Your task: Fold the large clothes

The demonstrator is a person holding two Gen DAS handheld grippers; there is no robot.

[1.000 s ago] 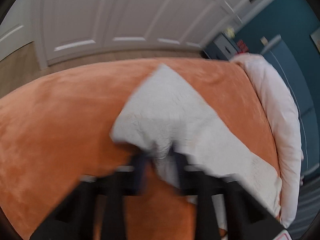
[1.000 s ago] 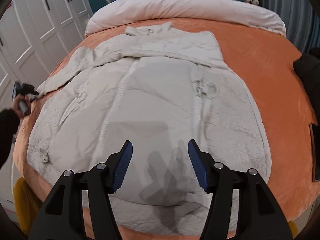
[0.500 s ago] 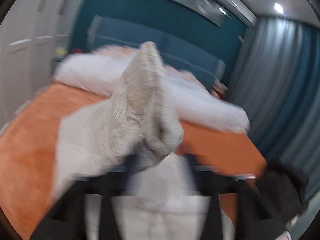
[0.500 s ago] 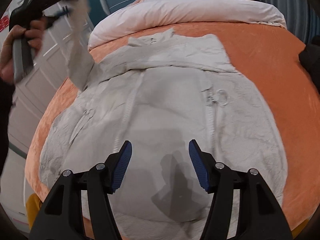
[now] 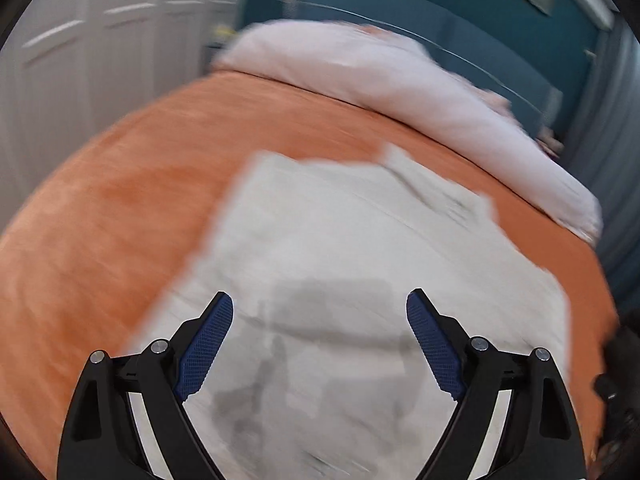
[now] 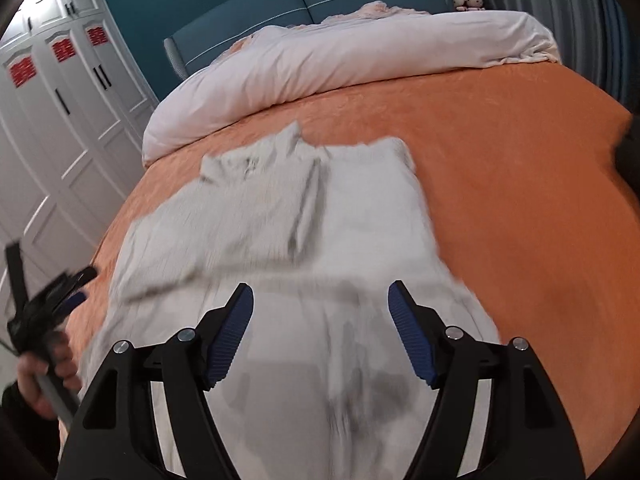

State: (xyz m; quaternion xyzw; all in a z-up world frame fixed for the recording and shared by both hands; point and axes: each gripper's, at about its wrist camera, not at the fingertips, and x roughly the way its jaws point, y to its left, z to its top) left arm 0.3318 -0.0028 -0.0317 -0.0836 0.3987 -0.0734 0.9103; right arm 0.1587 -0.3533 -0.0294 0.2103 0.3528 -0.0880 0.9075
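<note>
Pale garment point(image 6: 320, 240) lying flat on the orange bed point(image 6: 500, 152), both sleeves folded inward across its body (motion blur obscures detail). Left gripper point(image 5: 320, 344) and right gripper point(image 6: 321, 330) hover above, jaws apart, empty. Lengthwise folds apparently remain.

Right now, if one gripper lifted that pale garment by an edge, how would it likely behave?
The pale garment would probably drape limply: it lies flat in soft folds on the orange bedspread. It looks thick and large, so likely heavy for one pinch. Its textured surface suggests little slipping.
</note>
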